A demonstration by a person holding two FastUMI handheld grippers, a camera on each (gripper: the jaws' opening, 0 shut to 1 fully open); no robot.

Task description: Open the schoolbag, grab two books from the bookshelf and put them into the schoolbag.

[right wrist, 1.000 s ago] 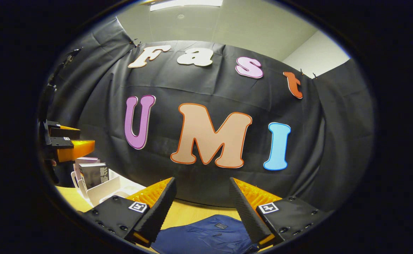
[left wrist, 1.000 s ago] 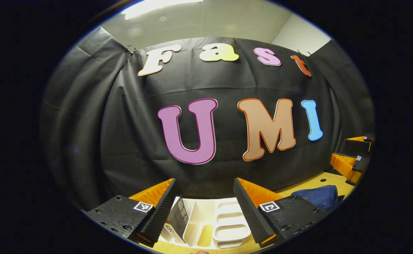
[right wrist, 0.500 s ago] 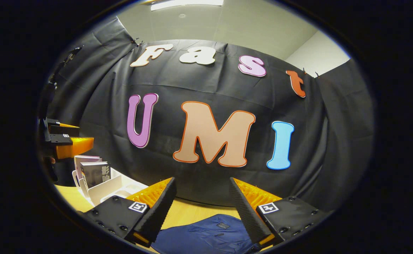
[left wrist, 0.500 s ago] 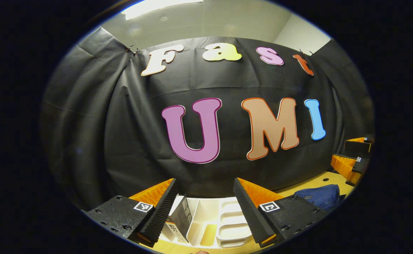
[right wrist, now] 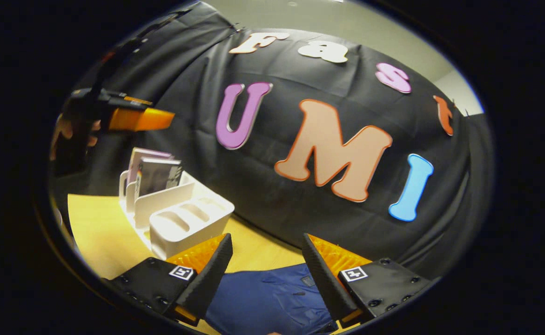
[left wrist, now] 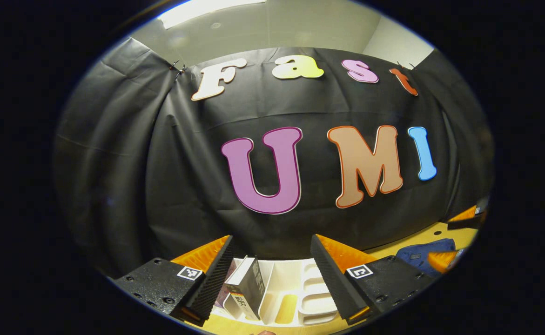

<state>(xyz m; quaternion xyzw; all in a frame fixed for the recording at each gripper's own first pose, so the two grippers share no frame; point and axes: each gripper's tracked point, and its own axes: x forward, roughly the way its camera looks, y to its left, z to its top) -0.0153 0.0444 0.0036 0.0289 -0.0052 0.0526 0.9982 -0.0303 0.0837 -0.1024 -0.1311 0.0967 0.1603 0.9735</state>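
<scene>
A white bookshelf (right wrist: 184,216) stands on the wooden table with two upright books (right wrist: 156,174) in its left slots. In the left gripper view the same bookshelf (left wrist: 295,291) lies below my open left gripper (left wrist: 272,274), a book (left wrist: 249,286) leaning just right of the left finger. The blue schoolbag (right wrist: 267,300) lies flat on the table under my open right gripper (right wrist: 265,274). Farther off in the right gripper view, the left gripper (right wrist: 132,118) hangs above the books, held by a hand (right wrist: 65,132). The schoolbag (left wrist: 423,256) appears at the right in the left gripper view.
The black cloth wall rises right behind the bookshelf and the bag. Bare wooden table (right wrist: 100,237) stretches left of and in front of the bookshelf. The bookshelf's right part has low rounded compartments (right wrist: 193,216).
My right gripper has dropped and tilted down toward the schoolbag, so the bookshelf and table show far more. The left gripper has shifted slightly left over the books.
</scene>
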